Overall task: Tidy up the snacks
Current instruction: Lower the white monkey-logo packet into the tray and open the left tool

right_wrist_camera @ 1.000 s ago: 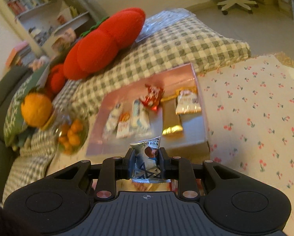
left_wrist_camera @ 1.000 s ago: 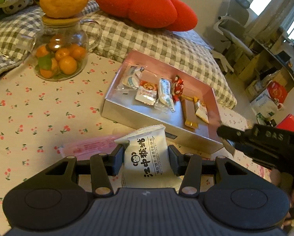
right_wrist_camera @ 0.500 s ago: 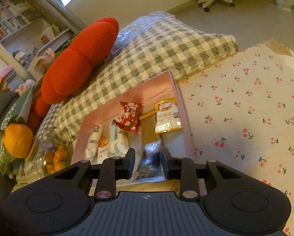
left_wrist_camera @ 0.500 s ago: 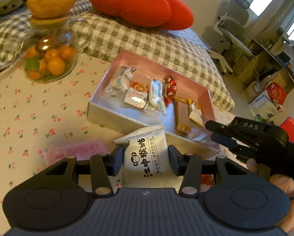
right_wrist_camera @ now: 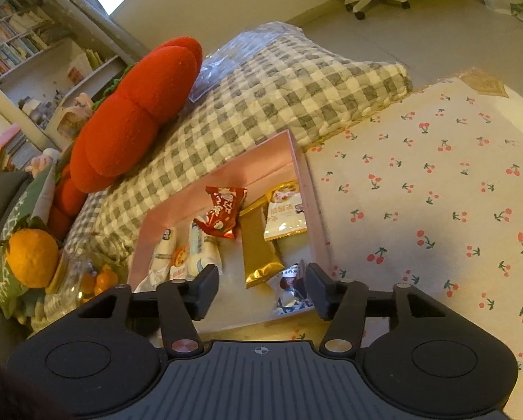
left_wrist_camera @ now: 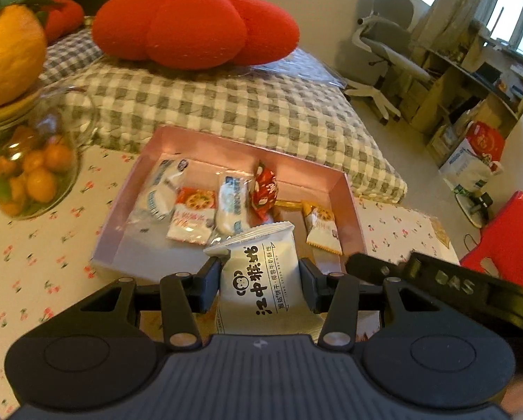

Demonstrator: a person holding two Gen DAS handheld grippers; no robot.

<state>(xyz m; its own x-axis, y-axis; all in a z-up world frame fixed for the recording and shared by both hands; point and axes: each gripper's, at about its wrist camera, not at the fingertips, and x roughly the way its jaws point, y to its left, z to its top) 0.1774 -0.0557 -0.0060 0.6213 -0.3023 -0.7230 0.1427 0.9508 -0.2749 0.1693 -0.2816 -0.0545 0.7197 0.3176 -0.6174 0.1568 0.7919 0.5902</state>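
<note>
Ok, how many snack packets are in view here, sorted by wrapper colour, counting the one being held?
White-and-blue packets: 2
White-and-orange packets: 2
Red packet: 1
Gold bar: 1
Silver-and-blue packet: 1
White packet, held in the left gripper: 1
Total: 8, of which 7 lie in the pink tray.

Black ribbed claw (left_wrist_camera: 259, 280) body, silver screws, round side discs.

Ahead of our left tool (left_wrist_camera: 259, 285) sits the tray (left_wrist_camera: 349, 189) of snacks; the jar (left_wrist_camera: 34, 171) stands left, the cushion (left_wrist_camera: 195, 24) behind.
</note>
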